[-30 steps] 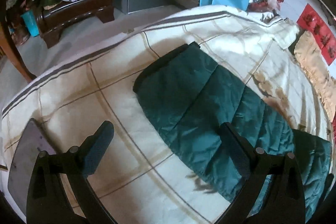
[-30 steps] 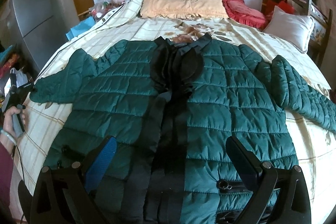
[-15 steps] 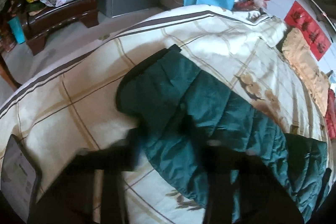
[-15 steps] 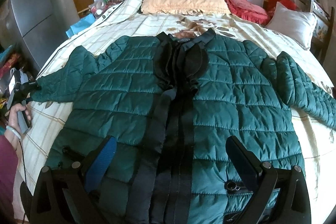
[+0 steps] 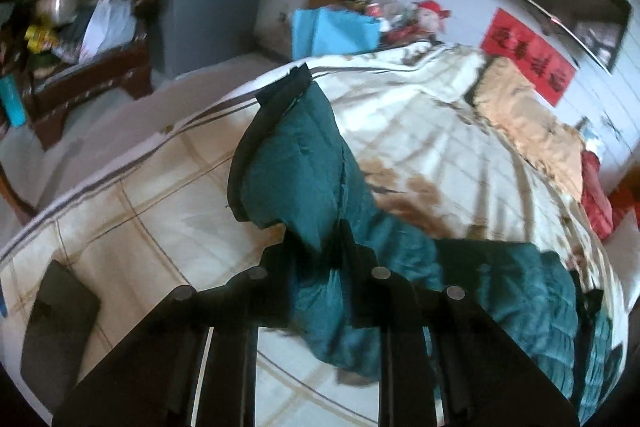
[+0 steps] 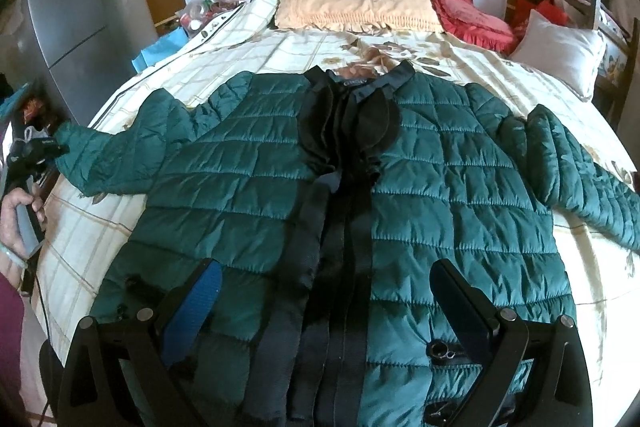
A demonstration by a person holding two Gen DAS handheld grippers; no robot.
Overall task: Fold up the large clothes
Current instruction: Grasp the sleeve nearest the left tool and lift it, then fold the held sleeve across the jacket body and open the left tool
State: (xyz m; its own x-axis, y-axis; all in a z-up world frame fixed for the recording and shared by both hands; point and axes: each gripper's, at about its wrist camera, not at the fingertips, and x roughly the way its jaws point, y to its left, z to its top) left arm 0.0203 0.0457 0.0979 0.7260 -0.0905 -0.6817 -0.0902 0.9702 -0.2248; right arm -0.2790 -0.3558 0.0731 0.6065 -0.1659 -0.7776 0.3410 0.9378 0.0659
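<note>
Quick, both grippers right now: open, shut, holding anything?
Left gripper: jaws just closed, shut on the quilted dark-green jacket's sleeve.
Right gripper: open, empty, above the jacket's front.

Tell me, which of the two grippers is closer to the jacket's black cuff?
Left. The left gripper is shut on the green sleeve just behind the black cuff. The right gripper hangs open over the jacket's hem, far from that cuff.

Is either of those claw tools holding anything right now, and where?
The left gripper pinches the green quilted jacket by its sleeve, near the cuff. The right gripper is open, holding nothing.
</note>
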